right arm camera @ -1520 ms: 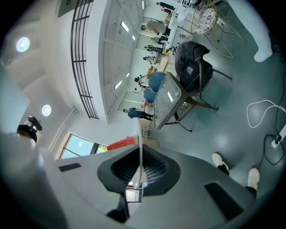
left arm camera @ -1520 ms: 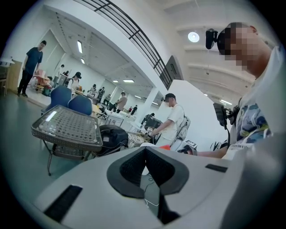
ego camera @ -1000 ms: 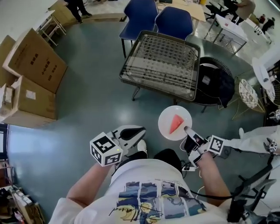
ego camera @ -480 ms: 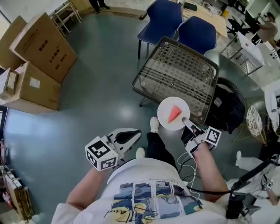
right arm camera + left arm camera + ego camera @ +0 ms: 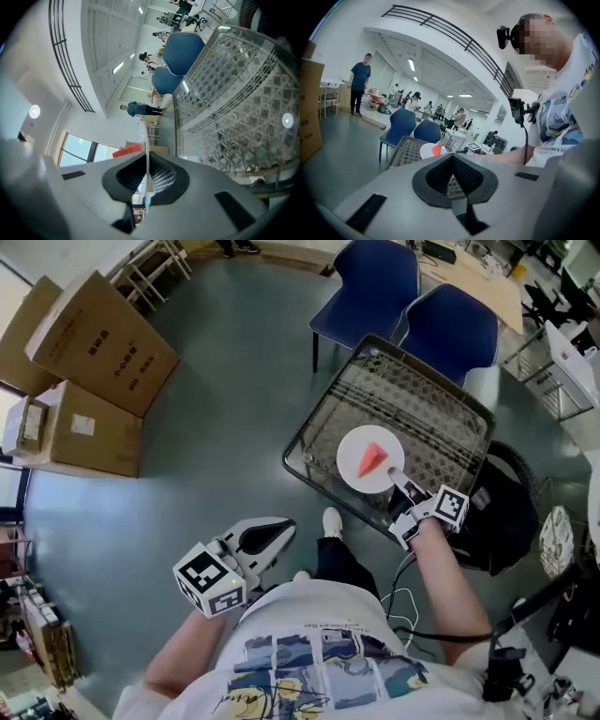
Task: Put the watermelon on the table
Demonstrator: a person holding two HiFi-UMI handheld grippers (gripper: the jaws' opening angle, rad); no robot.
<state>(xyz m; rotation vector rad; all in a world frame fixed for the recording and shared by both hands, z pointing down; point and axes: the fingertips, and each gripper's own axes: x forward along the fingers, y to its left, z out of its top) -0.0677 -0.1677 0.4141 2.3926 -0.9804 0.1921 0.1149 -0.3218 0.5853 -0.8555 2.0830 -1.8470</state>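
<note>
A red wedge of watermelon (image 5: 372,460) lies on a round white plate (image 5: 361,448). My right gripper (image 5: 398,482) is shut on the plate's near rim and holds it above the near part of the glass-topped mesh table (image 5: 441,409). In the right gripper view the plate's thin edge (image 5: 146,140) runs between the jaws, with the watermelon (image 5: 129,151) to its left and the table (image 5: 234,108) beyond. My left gripper (image 5: 281,529) hangs low at my left side over the floor, shut, with nothing in it. It looks toward the table (image 5: 408,151) and the watermelon (image 5: 436,150).
Two blue chairs (image 5: 375,282) (image 5: 459,329) stand at the table's far side. Cardboard boxes (image 5: 103,329) sit on the floor at the left. A black bag (image 5: 492,512) lies on a round seat right of the table. A person (image 5: 360,82) stands far off.
My right gripper has carried the plate with the watermelon from over the floor to above the table. The left gripper has come along with it, and the table is nearer.
</note>
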